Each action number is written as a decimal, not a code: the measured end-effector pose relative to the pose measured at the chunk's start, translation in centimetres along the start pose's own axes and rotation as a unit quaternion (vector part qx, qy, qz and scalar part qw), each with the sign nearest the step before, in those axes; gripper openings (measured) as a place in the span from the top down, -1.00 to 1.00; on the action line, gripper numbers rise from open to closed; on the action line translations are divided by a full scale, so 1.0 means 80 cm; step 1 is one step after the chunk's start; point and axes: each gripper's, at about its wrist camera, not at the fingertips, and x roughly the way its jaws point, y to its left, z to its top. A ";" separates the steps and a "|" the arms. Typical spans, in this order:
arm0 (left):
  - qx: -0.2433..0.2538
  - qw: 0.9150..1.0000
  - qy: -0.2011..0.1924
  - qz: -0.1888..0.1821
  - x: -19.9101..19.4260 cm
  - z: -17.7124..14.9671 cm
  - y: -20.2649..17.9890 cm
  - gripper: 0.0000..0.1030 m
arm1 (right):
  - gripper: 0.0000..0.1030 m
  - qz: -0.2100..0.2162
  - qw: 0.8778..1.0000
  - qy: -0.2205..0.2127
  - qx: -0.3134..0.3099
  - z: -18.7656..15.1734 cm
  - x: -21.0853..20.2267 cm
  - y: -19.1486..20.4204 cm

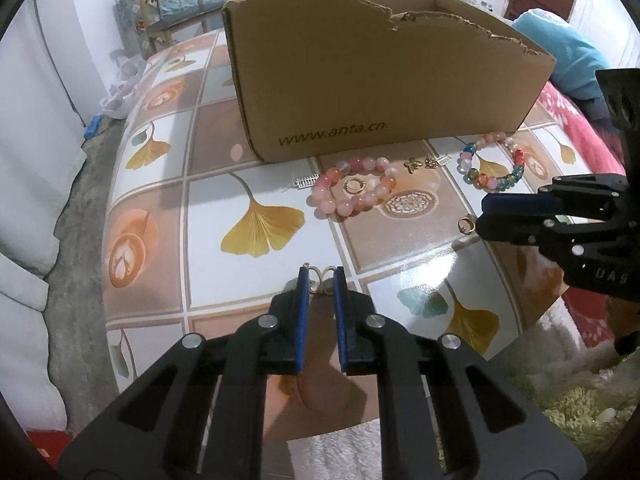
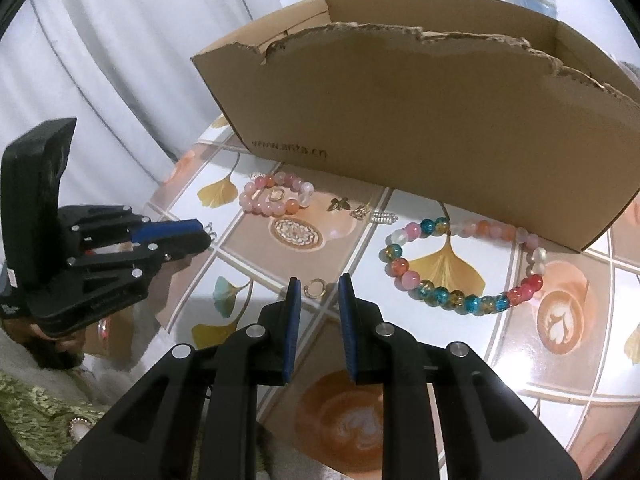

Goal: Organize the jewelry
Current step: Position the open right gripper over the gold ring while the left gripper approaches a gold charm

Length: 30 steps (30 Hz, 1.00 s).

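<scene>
- My left tongs pinch a small gold earring off the counter — bound, I judge, for the cardboard box.
- My right tongs hang slightly open, empty, over a gold ring.

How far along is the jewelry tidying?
Nothing looks put away yet; the cardboard box interior is hidden. The left gripper is pinching a small gold earring. The pink bracelet, multicolored bracelet, gold ring and charms remain on the table.
</scene>
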 end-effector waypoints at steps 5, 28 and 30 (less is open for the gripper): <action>0.007 1.000 0.000 0.005 0.001 0.000 -0.003 0.78 | 0.61 -0.020 1.000 0.006 -0.024 -0.001 0.007 0.010; 0.002 1.000 0.011 -0.003 0.000 0.003 -0.003 0.53 | 0.62 -0.058 0.996 0.007 -0.071 0.002 0.016 0.025; 0.001 1.000 0.014 -0.001 0.000 0.003 -0.004 0.36 | 0.62 -0.055 0.996 0.002 -0.069 0.002 0.011 0.024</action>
